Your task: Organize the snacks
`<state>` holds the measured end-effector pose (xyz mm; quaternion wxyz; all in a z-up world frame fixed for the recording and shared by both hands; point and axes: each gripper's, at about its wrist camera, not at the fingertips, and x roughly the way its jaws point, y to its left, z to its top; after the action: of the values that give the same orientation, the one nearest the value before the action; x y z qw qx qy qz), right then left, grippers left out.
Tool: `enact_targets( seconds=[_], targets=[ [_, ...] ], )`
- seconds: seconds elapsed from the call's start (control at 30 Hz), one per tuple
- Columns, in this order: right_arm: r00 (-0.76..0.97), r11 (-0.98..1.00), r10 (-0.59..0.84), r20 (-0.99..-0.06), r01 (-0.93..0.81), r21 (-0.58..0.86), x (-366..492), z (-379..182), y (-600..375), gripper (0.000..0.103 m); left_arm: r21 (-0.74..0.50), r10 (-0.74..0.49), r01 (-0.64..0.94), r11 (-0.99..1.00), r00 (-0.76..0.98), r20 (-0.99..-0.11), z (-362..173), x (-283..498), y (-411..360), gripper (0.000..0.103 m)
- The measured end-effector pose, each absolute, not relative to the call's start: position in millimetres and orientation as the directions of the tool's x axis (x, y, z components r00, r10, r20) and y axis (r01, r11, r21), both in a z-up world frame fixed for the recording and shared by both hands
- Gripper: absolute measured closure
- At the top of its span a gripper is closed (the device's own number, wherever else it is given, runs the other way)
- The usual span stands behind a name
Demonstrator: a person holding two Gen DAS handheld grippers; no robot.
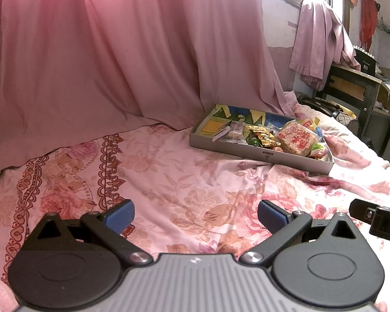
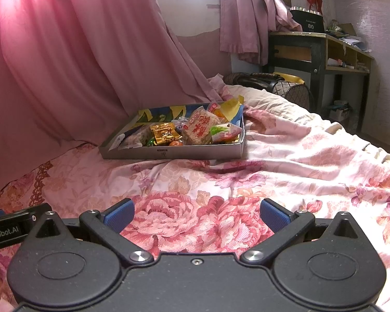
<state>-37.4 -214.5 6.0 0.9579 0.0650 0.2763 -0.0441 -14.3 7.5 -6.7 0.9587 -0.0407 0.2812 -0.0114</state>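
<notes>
Left tool [image 1: 195, 218] and right tool [image 2: 196, 217] both spread, empty, low in frame above the floral bedsheet [image 2: 286, 171]. Snack box [image 2: 174, 153], filled, centre frame.

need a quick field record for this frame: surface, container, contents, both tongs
surface: floral bedsheet, pink curtain behind
container: shallow grey box resting on the sheet, open top
contents: mixed snack packets, including a gold packet and a rice cracker pack with red print
left tongs: open, empty, short of the box
right tongs: open, empty, short of the box
loose snacks on sheet: none visible
</notes>
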Motion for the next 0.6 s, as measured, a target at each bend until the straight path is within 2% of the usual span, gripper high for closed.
enact_targets(
  seconds=[0.6],
  targets=[
    [0.842,0.988,-0.048,-0.537,0.120,0.100,-37.1,6.5,-215.0,0.001,-0.084,-0.044,-0.001,0.996,0.842,-0.538,-5.6,-14.5,6.3,0.000]
  ],
)
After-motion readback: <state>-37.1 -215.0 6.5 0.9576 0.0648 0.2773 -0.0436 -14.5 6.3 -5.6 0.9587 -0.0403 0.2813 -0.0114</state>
